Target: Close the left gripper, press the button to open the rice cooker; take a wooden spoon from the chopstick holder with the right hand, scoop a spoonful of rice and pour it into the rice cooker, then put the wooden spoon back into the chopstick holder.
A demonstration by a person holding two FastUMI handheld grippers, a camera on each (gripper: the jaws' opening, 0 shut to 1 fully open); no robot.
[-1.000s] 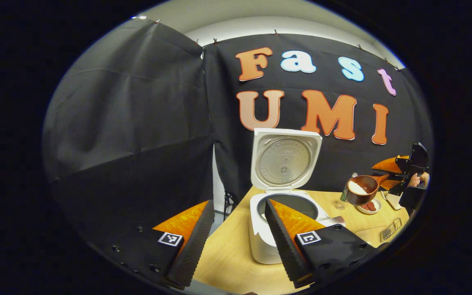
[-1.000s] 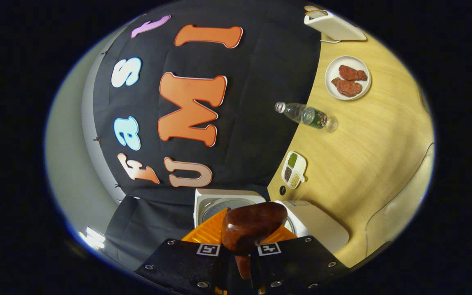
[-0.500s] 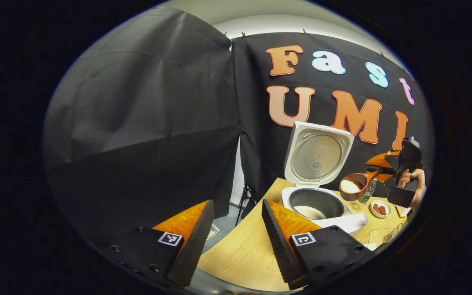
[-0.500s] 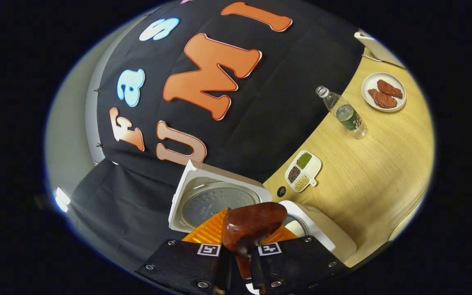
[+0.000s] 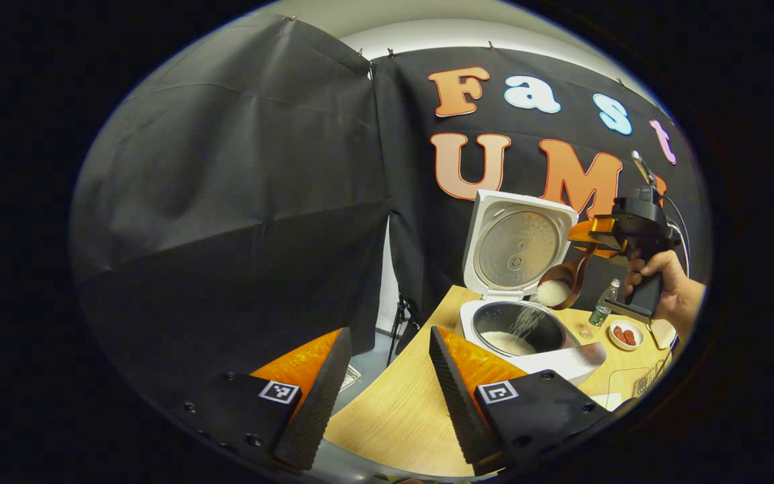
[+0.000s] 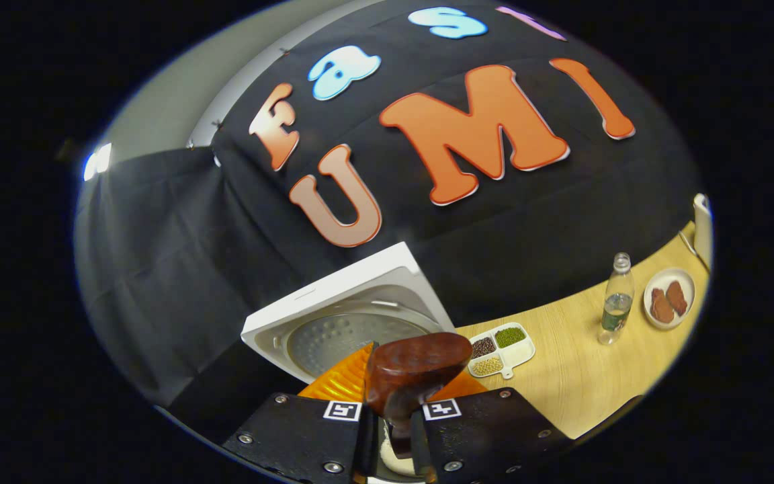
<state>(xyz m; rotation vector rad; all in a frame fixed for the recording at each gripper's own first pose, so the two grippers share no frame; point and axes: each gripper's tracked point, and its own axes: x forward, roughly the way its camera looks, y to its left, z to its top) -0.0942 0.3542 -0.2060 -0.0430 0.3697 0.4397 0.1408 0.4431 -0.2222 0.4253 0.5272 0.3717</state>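
Observation:
The white rice cooker (image 5: pixel 565 359) stands on the table with its lid (image 5: pixel 520 245) raised; rice lies in the dark pot (image 5: pixel 509 336). Above the pot my right gripper (image 5: pixel 595 235), held by a hand (image 5: pixel 672 289), is shut on the handle of the wooden spoon (image 5: pixel 560 282). The spoon is tipped and rice streams from it into the pot. In the right gripper view the spoon's brown bowl (image 6: pixel 417 373) sits just ahead of my right gripper (image 6: pixel 397 396), over the lid (image 6: pixel 347 323). My left gripper (image 5: pixel 387 396) hangs open and empty near the table's left edge, short of the cooker.
The wooden table (image 5: pixel 400 410) ends just left of the cooker. A water bottle (image 6: pixel 615 296), a plate of red meat (image 6: pixel 669 296) and a small divided tray of beans (image 6: pixel 501 349) stand behind and right of the cooker. A white container (image 6: pixel 701 225) sits at the far right.
The right gripper has lifted the loaded spoon over the pot and tipped it, so rice now pours out. The left gripper drew back from the cooker a second ago and holds still.

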